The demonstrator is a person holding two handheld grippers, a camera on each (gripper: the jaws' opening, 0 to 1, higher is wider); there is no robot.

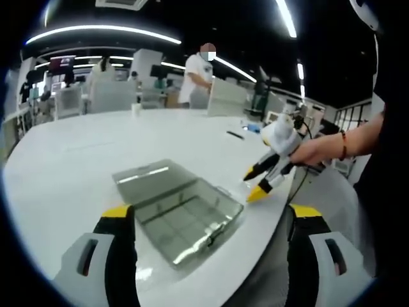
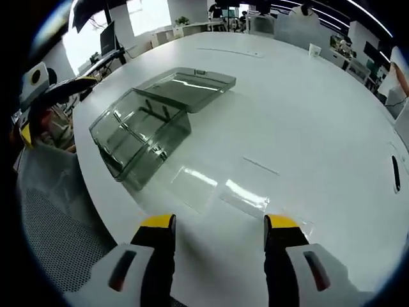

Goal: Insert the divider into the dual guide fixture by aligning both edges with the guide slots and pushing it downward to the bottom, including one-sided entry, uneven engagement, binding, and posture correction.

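A smoky clear plastic box, the guide fixture (image 2: 137,137), lies on the white table (image 2: 300,109) with its lid (image 2: 192,86) folded open behind it. Two thin clear divider sheets (image 2: 199,185) lie flat on the table between the box and my right gripper (image 2: 219,224), which is open and holds nothing. My left gripper (image 1: 211,214) is open above the box (image 1: 182,214), its jaws wide on either side. The right gripper (image 1: 255,184), held by a hand (image 1: 313,150), hovers just right of the box. The left gripper (image 2: 38,102) shows at the left edge.
The box sits near the table's curved edge (image 2: 96,192), with a grey mesh seat (image 2: 45,243) below it. A black pen-like object (image 2: 395,173) lies far right, a small white cup (image 2: 314,49) far back. A person (image 1: 198,77) stands at desks behind.
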